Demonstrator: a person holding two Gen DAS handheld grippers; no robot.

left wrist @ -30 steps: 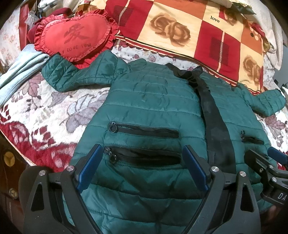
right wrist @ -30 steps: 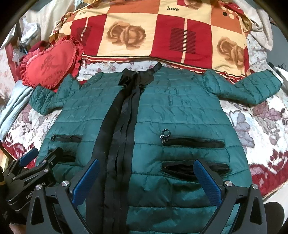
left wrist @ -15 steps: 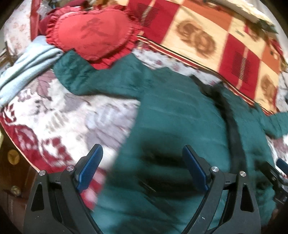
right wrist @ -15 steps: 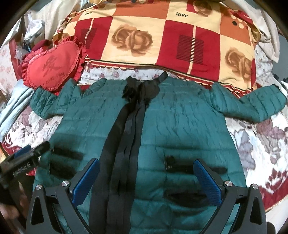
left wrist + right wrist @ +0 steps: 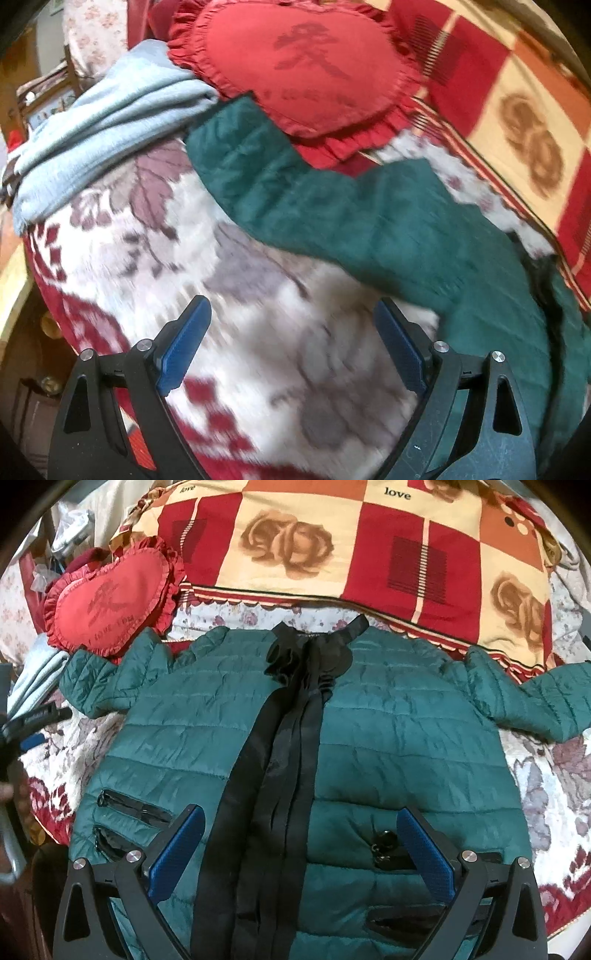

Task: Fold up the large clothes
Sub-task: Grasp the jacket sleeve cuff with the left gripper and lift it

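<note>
A dark green quilted jacket (image 5: pixel 388 738) lies flat and face up on the bed, black zipper band down its middle, both sleeves spread out. My right gripper (image 5: pixel 301 849) is open and empty above the jacket's lower front. My left gripper (image 5: pixel 291 347) is open and empty over the floral blanket, short of the jacket's left sleeve (image 5: pixel 295 192). That left gripper also shows at the left edge of the right wrist view (image 5: pixel 33 723), beside the sleeve cuff (image 5: pixel 88 686).
A red heart-shaped cushion (image 5: pixel 306 66) rests on the left sleeve's far side. A folded pale blue cloth (image 5: pixel 99 129) lies left of the cuff. A red and cream checked quilt (image 5: pixel 351 546) lies beyond the collar. The bed's left edge (image 5: pixel 22 295) drops off.
My left gripper has swung left off the jacket body toward the left sleeve. My right gripper has moved forward up the jacket. Both stayed open.
</note>
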